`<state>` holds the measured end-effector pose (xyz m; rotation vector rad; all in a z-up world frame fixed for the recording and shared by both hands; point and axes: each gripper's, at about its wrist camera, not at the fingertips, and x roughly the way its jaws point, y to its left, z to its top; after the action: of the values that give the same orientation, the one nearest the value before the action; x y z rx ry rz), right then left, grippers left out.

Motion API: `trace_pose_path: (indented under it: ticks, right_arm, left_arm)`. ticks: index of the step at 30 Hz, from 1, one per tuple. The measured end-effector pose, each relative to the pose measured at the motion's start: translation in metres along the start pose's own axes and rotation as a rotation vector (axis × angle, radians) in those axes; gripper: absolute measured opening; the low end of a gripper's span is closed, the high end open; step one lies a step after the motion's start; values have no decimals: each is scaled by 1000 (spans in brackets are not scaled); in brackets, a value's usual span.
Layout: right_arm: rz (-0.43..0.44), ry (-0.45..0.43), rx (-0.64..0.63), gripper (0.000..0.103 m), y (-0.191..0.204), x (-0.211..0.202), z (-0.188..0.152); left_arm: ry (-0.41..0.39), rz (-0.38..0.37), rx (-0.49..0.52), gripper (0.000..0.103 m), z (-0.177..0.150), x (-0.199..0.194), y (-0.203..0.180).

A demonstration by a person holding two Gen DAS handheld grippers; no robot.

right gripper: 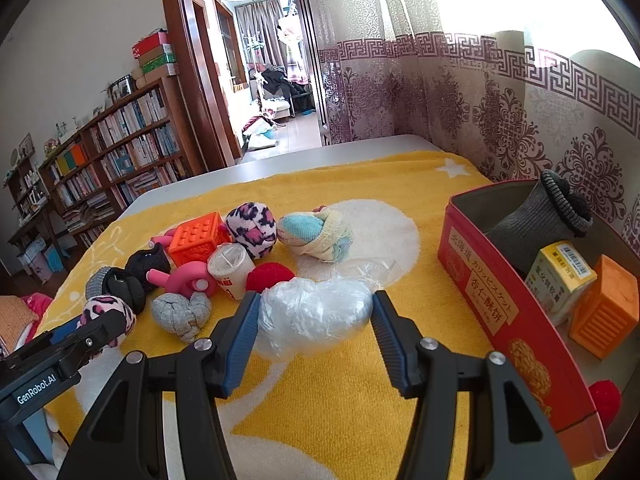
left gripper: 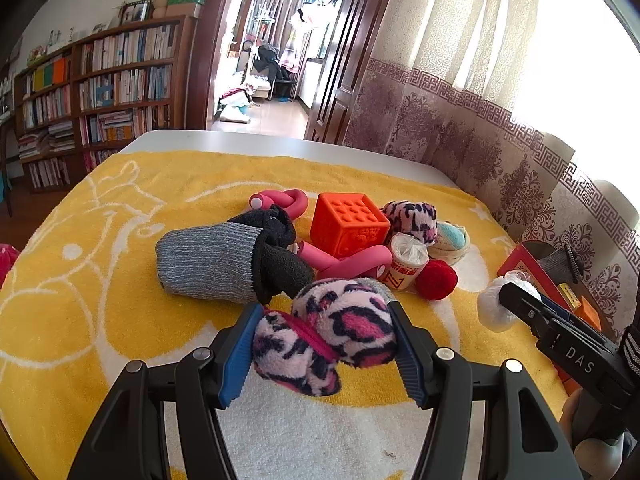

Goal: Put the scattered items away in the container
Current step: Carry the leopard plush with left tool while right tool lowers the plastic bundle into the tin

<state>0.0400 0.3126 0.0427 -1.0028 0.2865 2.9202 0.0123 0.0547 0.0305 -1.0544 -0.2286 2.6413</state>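
towel (right gripper: 360, 400), yellow, covers table (right gripper: 320, 152); bookshelves (right gripper: 120, 152) behind.

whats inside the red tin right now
In the red tin: a grey sock leaning on the far wall, a small yellow carton, an orange block and a red pompom. The near wall hides the floor beneath them.

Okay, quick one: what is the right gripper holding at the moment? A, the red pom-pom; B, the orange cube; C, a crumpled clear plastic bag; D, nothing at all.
C: in the right wrist view the right gripper has both pads pressed against the crumpled clear plastic bag, while the orange cube and the red pom-pom lie apart on the yellow towel.
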Motion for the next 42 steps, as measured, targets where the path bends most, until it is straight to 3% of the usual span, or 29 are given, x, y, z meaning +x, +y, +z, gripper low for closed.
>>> trace_pose_path:
  ticks: [27, 42]
  right_arm:
    - [-100, -187, 116, 60, -102, -96, 16]
    - [-211, -211, 210, 60, -172, -112, 17]
  left_arm:
    - [-6, -164, 197, 64, 10, -8, -126]
    - [8, -279, 313, 64, 23, 6, -210]
